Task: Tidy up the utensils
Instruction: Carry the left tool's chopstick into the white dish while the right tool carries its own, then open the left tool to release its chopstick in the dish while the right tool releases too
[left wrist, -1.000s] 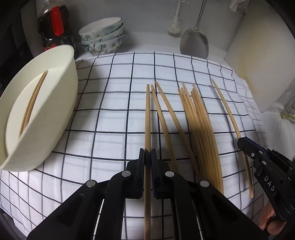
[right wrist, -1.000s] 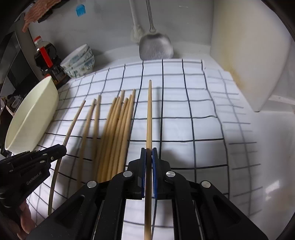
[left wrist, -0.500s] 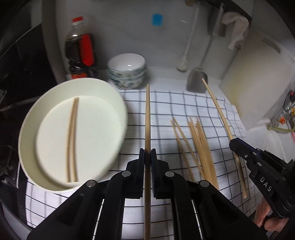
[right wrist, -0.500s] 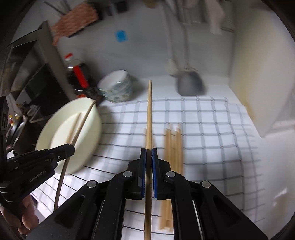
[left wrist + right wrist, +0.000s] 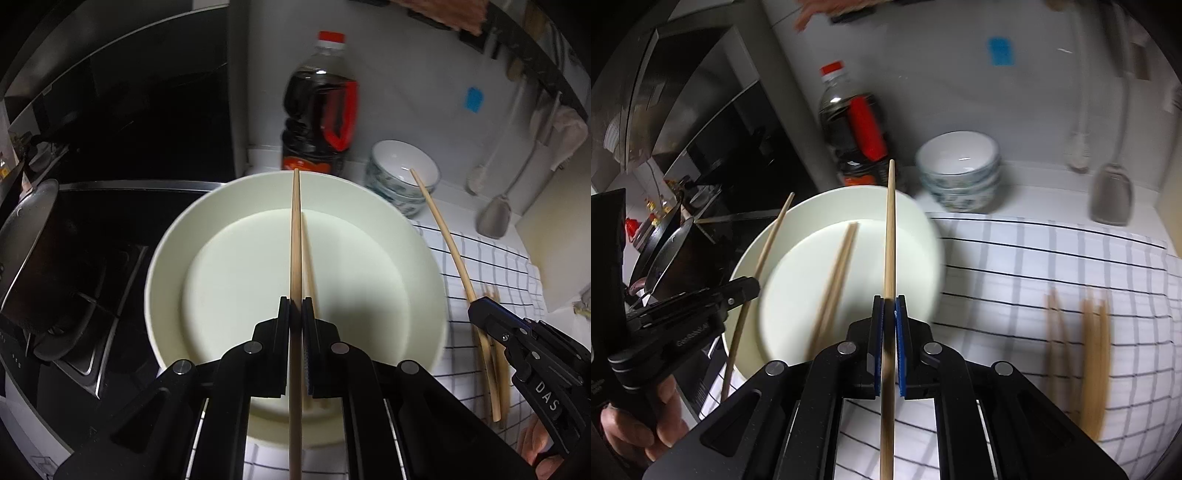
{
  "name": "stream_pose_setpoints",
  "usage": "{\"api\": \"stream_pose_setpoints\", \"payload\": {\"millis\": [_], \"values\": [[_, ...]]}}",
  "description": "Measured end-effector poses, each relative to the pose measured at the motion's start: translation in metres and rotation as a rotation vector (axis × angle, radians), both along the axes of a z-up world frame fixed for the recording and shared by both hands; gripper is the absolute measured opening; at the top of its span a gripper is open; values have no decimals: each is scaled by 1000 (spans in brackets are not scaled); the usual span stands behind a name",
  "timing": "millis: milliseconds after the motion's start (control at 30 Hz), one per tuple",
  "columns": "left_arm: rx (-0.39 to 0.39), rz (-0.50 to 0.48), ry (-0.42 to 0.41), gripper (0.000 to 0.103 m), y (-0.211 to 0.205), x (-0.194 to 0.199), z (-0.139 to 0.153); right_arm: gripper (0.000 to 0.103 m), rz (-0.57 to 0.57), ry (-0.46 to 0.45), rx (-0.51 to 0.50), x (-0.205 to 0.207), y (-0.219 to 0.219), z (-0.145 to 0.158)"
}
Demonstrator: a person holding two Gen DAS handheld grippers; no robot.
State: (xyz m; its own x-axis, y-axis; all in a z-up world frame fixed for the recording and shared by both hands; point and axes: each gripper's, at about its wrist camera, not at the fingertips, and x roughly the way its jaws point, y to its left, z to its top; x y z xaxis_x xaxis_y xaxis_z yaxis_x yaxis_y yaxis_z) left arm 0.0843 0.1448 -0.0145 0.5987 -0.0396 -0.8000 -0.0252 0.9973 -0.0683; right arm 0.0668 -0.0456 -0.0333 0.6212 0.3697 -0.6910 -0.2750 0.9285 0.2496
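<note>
My left gripper (image 5: 295,306) is shut on a wooden chopstick (image 5: 295,236) and holds it above the middle of the cream bowl (image 5: 424,258). My right gripper (image 5: 888,304) is shut on a second chopstick (image 5: 891,225), held over the bowl's right side (image 5: 923,236). Two chopsticks (image 5: 836,277) lie inside the bowl. The left gripper (image 5: 738,291) with its chopstick shows at the left of the right wrist view. The right gripper (image 5: 480,310) shows at the right of the left wrist view. Several chopsticks (image 5: 1089,350) lie on the checked cloth (image 5: 1034,266).
A dark sauce bottle (image 5: 321,110) and stacked patterned bowls (image 5: 402,181) stand behind the cream bowl. A stove with a pot (image 5: 33,251) is at the left. A spatula (image 5: 495,218) and a cutting board (image 5: 557,251) lean at the right.
Both grippers lifted their chopsticks off the cloth and moved left. They now hover over the cream bowl, which has come close and central in view.
</note>
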Motion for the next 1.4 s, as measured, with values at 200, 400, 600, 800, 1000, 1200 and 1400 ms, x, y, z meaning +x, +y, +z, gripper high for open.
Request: {"api": "stream_pose_setpoints", "payload": {"millis": [200, 400, 600, 800, 1000, 1200, 1400], "values": [[2, 14, 5, 7, 24, 24, -18, 6, 21, 56, -13, 29, 40, -14], [1, 7, 47, 7, 33, 38, -39, 6, 33, 103, -37, 45, 65, -34], [-1, 0, 84, 7, 39, 50, -57, 6, 32, 159, -38, 60, 72, -51], [2, -5, 107, 8, 38, 59, -68, 6, 17, 210, -57, 71, 75, -63], [-7, 4, 123, 15, 37, 64, -72, 6, 5, 216, -61, 75, 73, -65], [28, 46, 72, 59, 42, 56, -59, 19, -3, 177, -75, 69, 70, -56], [20, 82, 64, 69, 49, 43, -50, 26, -1, 146, -90, 56, 68, -47]]}}
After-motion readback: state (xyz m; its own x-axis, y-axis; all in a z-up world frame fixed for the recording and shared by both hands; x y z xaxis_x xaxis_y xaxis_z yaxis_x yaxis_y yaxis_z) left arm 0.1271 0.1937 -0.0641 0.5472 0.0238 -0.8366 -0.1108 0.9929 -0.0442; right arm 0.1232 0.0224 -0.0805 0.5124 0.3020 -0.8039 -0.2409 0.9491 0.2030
